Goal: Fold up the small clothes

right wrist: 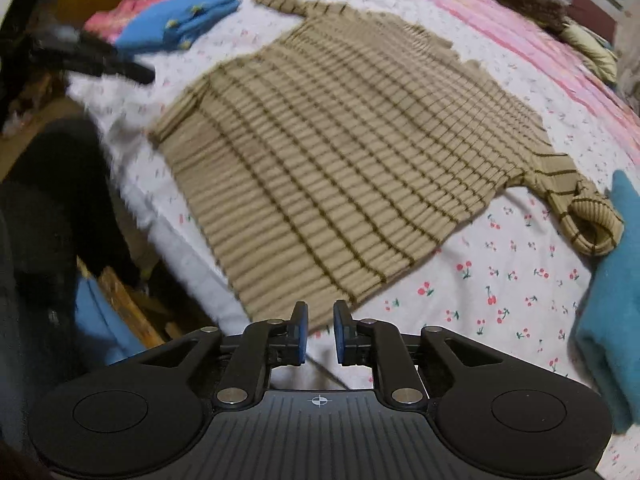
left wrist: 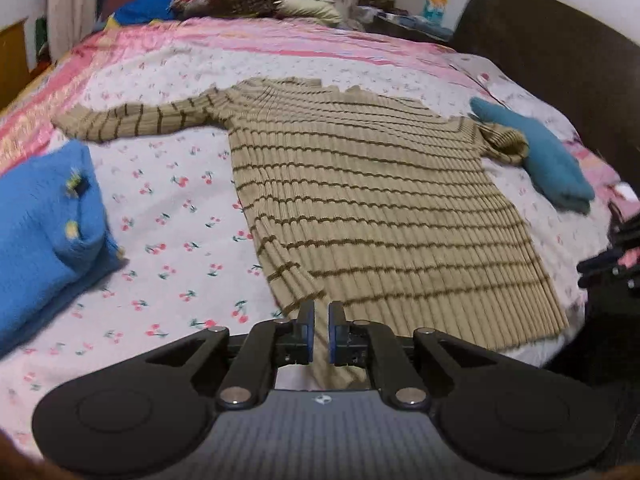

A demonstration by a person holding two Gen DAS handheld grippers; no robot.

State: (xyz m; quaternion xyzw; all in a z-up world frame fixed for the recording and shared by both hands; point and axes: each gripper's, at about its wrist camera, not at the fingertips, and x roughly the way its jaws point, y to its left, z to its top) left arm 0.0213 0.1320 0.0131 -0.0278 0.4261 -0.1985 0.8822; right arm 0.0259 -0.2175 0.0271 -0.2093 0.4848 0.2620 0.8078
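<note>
- Left gripper (left wrist: pixel 321 334): jaws narrowly apart, gripping nothing, just above the hem of the tan ribbed sweater with dark brown stripes (left wrist: pixel 360 200).
- Right gripper (right wrist: pixel 321 330): jaws also at a narrow gap, empty, at the sweater's (right wrist: pixel 340 152) other hem corner.
- The sweater lies flat on the cherry-print white bedsheet (left wrist: pixel 168 216), 1 sleeve stretched out.
- Left view alone shows the whole fluffy bright-blue folded garment (left wrist: pixel 44 236).
- Right view shows the bunched sleeve cuff touching a teal folded cloth (right wrist: pixel 612 300).
</note>
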